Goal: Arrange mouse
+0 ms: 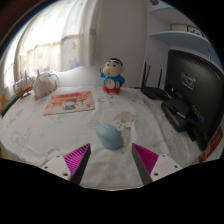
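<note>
A handheld two-finger gripper [111,160] reaches forward over a table covered in a white cloth [60,135]. Its two fingers, each with a magenta pad [76,157], stand wide apart and hold nothing. Just ahead of the fingers, roughly centred between them but beyond their tips, sits a pale blue computer mouse [108,137], resting on the cloth. Touching or just beside the mouse, slightly farther off and to the right, is a small white object [124,124] that cannot be identified. Farther ahead stands a cartoon boy figurine [113,76] in a red top. To the left of it lies a flat orange booklet [69,101], and beyond that a cream stuffed toy [44,84]. Far right stands a dark monitor [190,82] with a black keyboard [180,112] before it.
</note>
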